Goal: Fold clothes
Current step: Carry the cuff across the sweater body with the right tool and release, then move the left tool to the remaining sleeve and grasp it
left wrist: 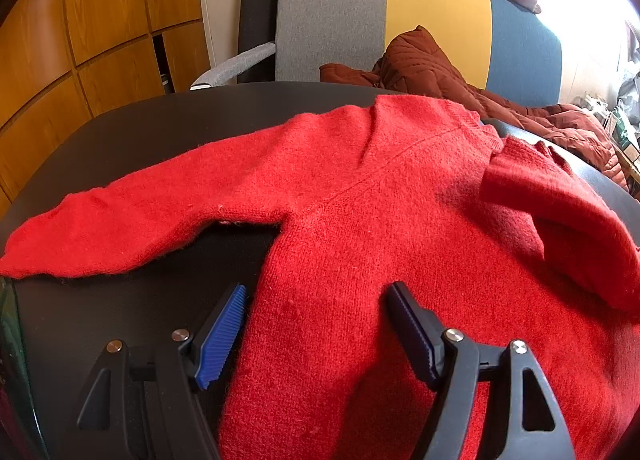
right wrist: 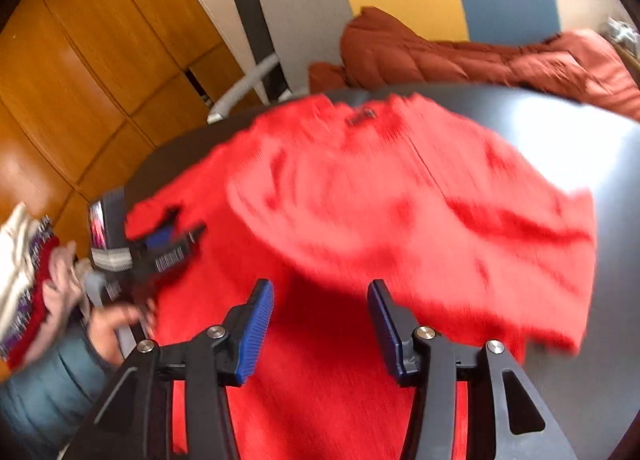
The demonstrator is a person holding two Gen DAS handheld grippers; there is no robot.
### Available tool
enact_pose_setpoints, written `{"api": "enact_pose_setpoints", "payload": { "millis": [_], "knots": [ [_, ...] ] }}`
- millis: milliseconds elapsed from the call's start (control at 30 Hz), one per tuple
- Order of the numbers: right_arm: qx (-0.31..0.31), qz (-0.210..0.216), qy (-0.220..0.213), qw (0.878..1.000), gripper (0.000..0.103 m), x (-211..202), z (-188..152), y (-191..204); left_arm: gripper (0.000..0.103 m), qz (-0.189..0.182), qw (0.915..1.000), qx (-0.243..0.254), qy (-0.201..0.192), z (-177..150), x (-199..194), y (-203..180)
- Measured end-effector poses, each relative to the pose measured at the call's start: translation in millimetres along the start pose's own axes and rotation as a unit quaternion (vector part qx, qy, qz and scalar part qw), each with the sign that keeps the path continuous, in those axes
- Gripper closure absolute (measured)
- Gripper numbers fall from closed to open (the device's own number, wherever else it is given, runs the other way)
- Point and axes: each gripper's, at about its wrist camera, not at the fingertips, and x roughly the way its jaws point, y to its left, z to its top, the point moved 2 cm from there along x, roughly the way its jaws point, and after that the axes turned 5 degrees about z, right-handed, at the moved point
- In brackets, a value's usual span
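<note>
While the red sweater (left wrist: pixel 360 220) lies spread on the dark tabletop (left wrist: pixel 140 132), I hold my left tool (left wrist: pixel 316 324) low over its body near the side edge, fingers apart and gripping nothing, probably to take that edge. My right tool (right wrist: pixel 320 320) hangs above the cloth, likewise spread and empty. One sleeve (left wrist: pixel 120 228) stretches out flat to the side; the other sleeve (left wrist: pixel 560 220) lies turned in over the chest, which suits a fold. I count one sweater, two sleeves, two tools.
</note>
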Motion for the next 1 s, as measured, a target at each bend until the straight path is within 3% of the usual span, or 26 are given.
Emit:
{"api": "enact_pose_setpoints", "payload": {
  "millis": [133,233,400,500,700,800,900,1000],
  "knots": [
    [0.007,0.011,0.01,1.0,0.052,-7.6,-38.5,-5.2,0.028,0.001,1.0,0.0,0.0,0.6,0.7,-1.3],
    [-0.019,-0.029,0.026,0.999,0.045,4.2,-46.6,-4.5,0.027,0.0,1.0,-0.002,0.001,0.8,1.0,-0.3],
    [-0.047,-0.111,0.024,0.992,0.01,26.0,-39.1,-3.1,0.02,0.003,0.9999,-0.011,0.006,0.9,2.5,2.3],
    [-0.064,-0.14,0.017,0.988,0.0,36.6,-39.7,-1.9,0.02,-0.009,0.9998,-0.018,0.007,0.8,1.4,5.1],
    [-0.075,-0.143,-0.029,0.986,0.0,35.0,-48.3,-3.8,0.022,-0.032,0.9989,-0.032,0.011,0.6,-0.8,10.7],
    [-0.076,-0.14,-0.034,0.987,0.0,34.2,-48.4,-5.8,0.03,-0.092,0.9934,-0.068,0.014,5.0,-7.9,24.6],
    [-0.076,-0.136,-0.038,0.987,0.0,34.7,-48.5,-8.5,0.031,-0.158,0.9818,-0.104,0.019,11.8,-16.1,39.0],
    [-0.076,-0.135,-0.04,0.987,0.0,36.2,-48.4,-8.4,0.031,-0.21,0.9711,-0.111,0.029,26.2,-18.7,38.3]
  ]
}}
